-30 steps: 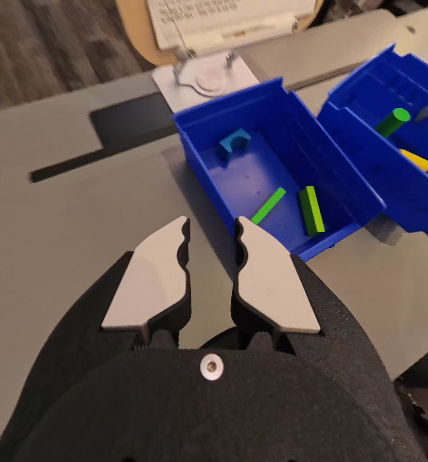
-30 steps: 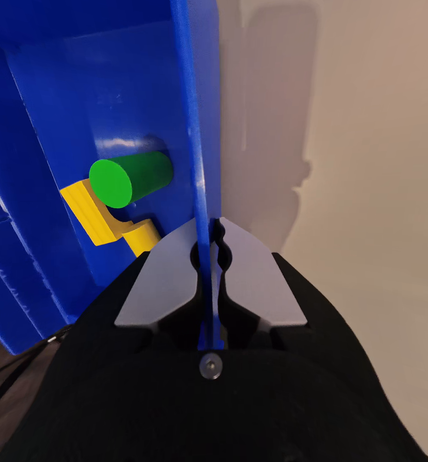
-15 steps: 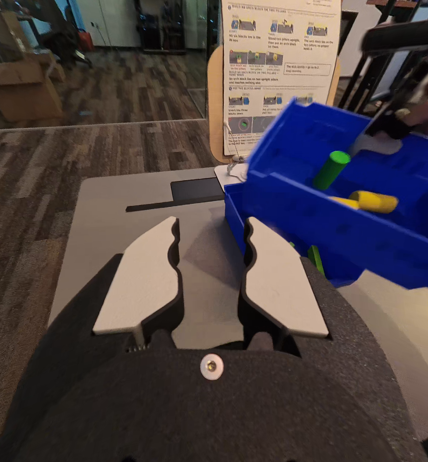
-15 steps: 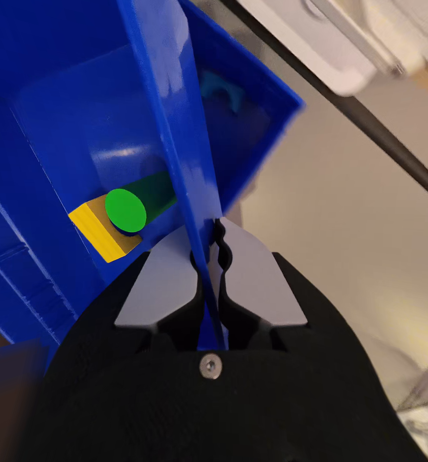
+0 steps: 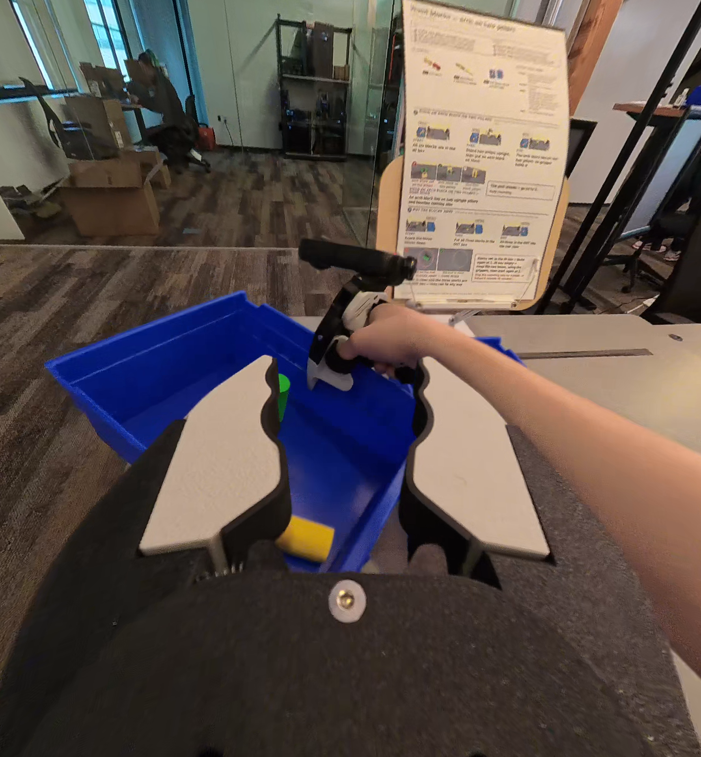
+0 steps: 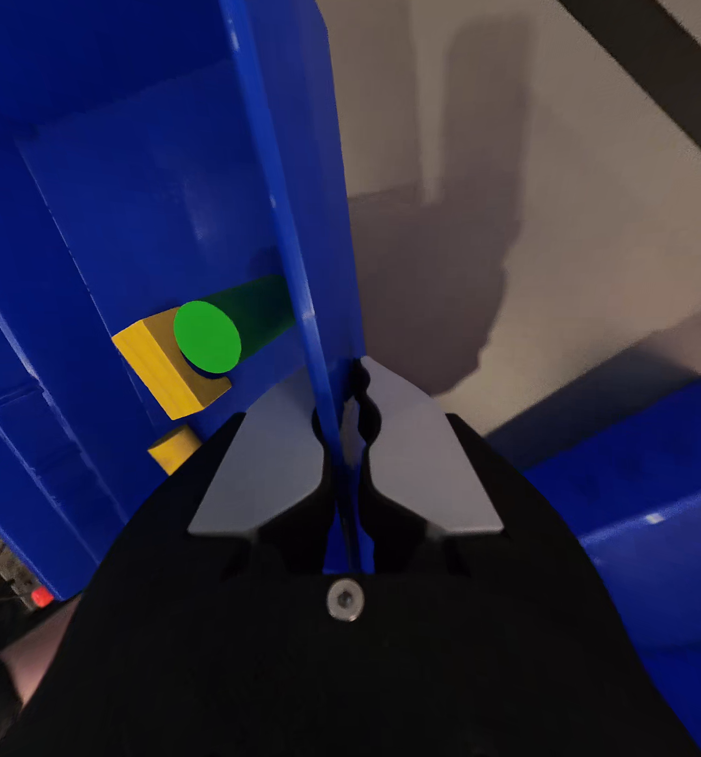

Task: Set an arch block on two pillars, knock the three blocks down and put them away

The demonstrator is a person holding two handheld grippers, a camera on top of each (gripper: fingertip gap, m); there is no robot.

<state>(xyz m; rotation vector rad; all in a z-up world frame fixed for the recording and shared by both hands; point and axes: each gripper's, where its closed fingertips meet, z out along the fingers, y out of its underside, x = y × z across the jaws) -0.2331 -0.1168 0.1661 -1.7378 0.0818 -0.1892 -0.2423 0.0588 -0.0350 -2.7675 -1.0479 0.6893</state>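
The right claw (image 6: 347,413) is clamped on the side wall of a blue bin (image 6: 127,196), which it holds tilted. Inside the bin a green cylinder (image 6: 217,336) lies against a yellow block (image 6: 164,368), with a yellow cylinder (image 6: 174,448) just near of them. The left claw (image 5: 342,393) hangs over the same bin with its fingers spread wide and nothing between them. A second blue bin (image 6: 635,471) sits on the grey table (image 6: 545,266) to the right.
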